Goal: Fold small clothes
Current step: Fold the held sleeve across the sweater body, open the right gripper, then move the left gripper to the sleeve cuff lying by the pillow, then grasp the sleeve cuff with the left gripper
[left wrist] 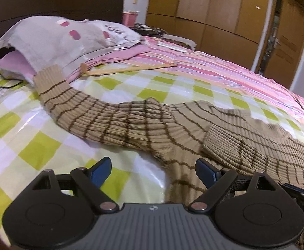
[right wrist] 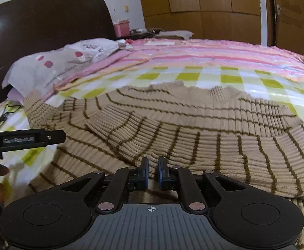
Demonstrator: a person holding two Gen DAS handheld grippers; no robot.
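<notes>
On the bed (right wrist: 214,77), the right gripper (right wrist: 153,171) hung nearly pressed together, pinching nothing visible; the left gripper (left wrist: 153,169) stood spread, empty. The sweater (right wrist: 193,129) lay mid-bed, one sleeve folded across: soft, limp, best pinched at the outstretched cuff (left wrist: 47,77).

The sweater (left wrist: 172,129), tan ribbed knit with dark brown stripes, lies on the bed (left wrist: 37,125), which is covered in a green-and-white check sheet. One sleeve stretches away from the sweater's body to a grey pillow (left wrist: 54,39); its cuff touches the pillow's edge. A second cuff lies folded over the sweater's body. The left tongs (left wrist: 153,167) stand wide apart just above the sweater's near edge, with nothing pressed between them. A wooden stick (left wrist: 131,69) lies beyond the sweater, beside the pillow.
</notes>
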